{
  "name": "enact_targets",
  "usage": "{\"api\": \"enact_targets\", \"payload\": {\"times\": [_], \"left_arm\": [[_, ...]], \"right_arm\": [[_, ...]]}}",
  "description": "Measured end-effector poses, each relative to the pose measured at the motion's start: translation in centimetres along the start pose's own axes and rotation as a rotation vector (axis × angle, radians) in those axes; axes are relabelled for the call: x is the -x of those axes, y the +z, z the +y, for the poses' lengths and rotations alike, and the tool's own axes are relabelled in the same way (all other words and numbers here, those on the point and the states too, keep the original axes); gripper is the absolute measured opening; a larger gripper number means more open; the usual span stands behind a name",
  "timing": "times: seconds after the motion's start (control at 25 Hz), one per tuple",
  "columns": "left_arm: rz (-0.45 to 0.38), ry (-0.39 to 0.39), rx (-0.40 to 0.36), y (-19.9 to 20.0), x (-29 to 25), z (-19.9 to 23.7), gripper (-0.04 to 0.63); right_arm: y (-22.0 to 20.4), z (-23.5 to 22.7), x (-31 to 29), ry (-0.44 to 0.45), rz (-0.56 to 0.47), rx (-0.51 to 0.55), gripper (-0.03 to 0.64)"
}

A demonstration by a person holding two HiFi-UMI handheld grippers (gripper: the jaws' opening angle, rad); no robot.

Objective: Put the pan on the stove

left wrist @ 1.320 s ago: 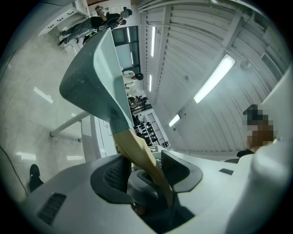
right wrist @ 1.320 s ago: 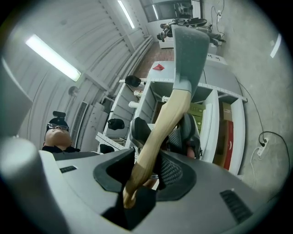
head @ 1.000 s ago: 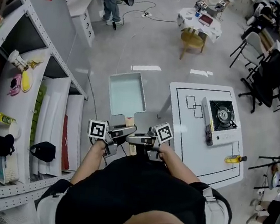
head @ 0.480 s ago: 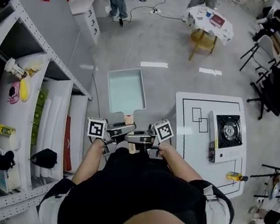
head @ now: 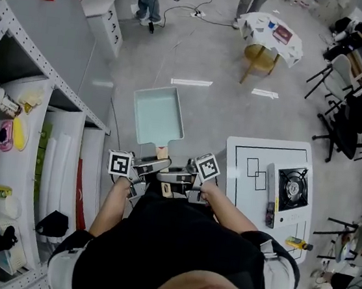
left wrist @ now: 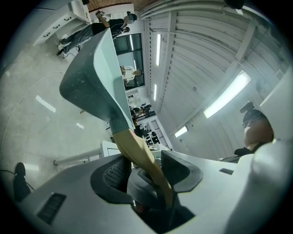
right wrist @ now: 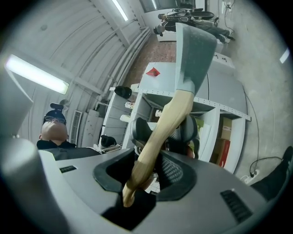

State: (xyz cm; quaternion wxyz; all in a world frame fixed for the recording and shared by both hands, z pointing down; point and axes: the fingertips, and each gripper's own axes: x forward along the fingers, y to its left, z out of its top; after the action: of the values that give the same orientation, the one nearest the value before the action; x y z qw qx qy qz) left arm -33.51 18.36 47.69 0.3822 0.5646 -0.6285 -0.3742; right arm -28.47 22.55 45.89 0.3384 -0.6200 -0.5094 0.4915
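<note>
The left claw [head: 145,167] and right claw [head: 176,176] both pinch the handle [head: 161,152] of the pan [head: 159,115]. Pan hangs over open floor [head: 225,107], left of the surface [head: 255,182] edge; stove [head: 291,187] well apart.

The pan [head: 158,115] is a rectangular, shallow tray with a pale mint inside, a grey underside and a light wooden handle [head: 161,152]. It is held level in the air above the floor, open side up and empty, with its handle towards the person. The left gripper [head: 147,166] and the right gripper [head: 178,175] both clamp the handle from opposite sides. The stove [head: 291,190] is a single-burner portable unit with a white body and a black round burner. It stands on the white desk [head: 251,156], well apart from the pan.
</note>
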Motion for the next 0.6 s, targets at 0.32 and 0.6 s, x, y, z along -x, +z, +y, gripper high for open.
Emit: {"api": "enact_targets", "payload": {"times": [0.32,0.6], "left_arm": [[0.104,-0.067,0.002,8.9,-0.6,1.5,0.209],[0.306,-0.167,-0.034,12.1,-5.2,1.4,0.209]], "right_arm": [[9.5,-1.3,-1.1,-0.016,-0.128,0.033,0.150],[14.1,-0.9,2.0,-0.076,-0.311,0.136,0.150]]}}
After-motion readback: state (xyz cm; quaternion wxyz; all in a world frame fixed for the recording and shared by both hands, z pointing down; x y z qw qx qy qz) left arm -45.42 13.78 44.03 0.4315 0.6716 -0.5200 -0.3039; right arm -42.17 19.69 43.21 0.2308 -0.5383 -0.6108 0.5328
